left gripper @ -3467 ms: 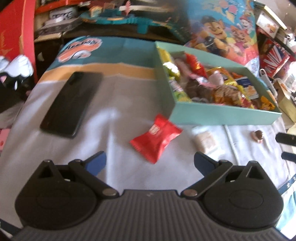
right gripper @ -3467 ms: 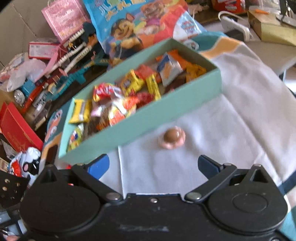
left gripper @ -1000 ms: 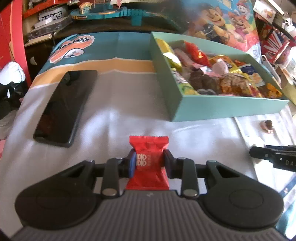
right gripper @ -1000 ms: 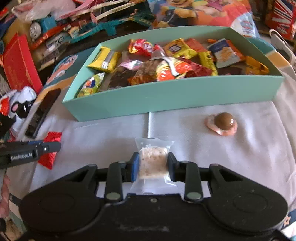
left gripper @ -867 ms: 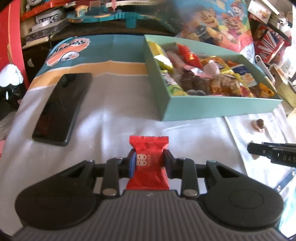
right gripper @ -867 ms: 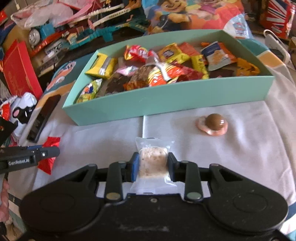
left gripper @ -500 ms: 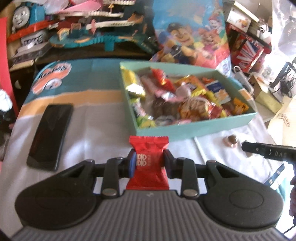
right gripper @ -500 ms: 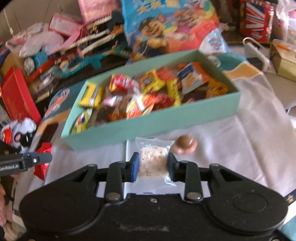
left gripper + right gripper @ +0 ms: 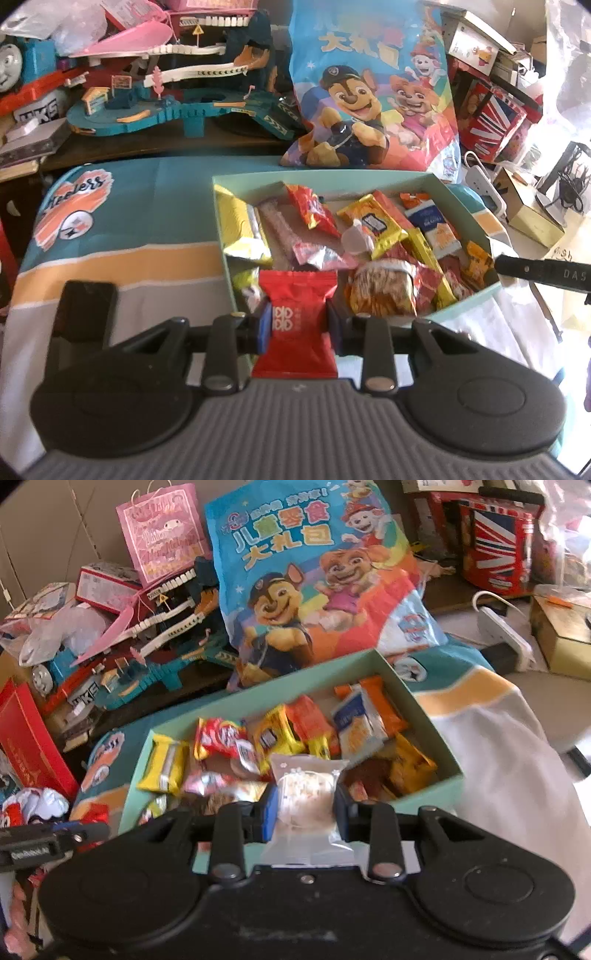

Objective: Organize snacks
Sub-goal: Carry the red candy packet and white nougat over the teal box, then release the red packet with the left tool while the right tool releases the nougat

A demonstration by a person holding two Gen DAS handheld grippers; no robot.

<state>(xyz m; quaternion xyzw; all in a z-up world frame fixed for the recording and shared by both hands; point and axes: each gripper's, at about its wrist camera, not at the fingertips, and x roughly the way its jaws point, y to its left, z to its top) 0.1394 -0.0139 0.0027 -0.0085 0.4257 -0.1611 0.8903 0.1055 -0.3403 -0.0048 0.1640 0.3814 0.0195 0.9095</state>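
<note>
Jaws clamped on both sides: the left gripper (image 9: 297, 325) pinches a red snack packet (image 9: 295, 332), the right gripper (image 9: 304, 812) a clear-wrapped rice cake (image 9: 304, 801). Carry each toward twelve o'clock past the teal box (image 9: 421, 794) wall, then release low over the heap.

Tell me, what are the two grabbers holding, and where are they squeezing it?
The left gripper pinches the red snack packet across its middle. The right gripper pinches the clear-wrapped white snack by its sides.
</note>
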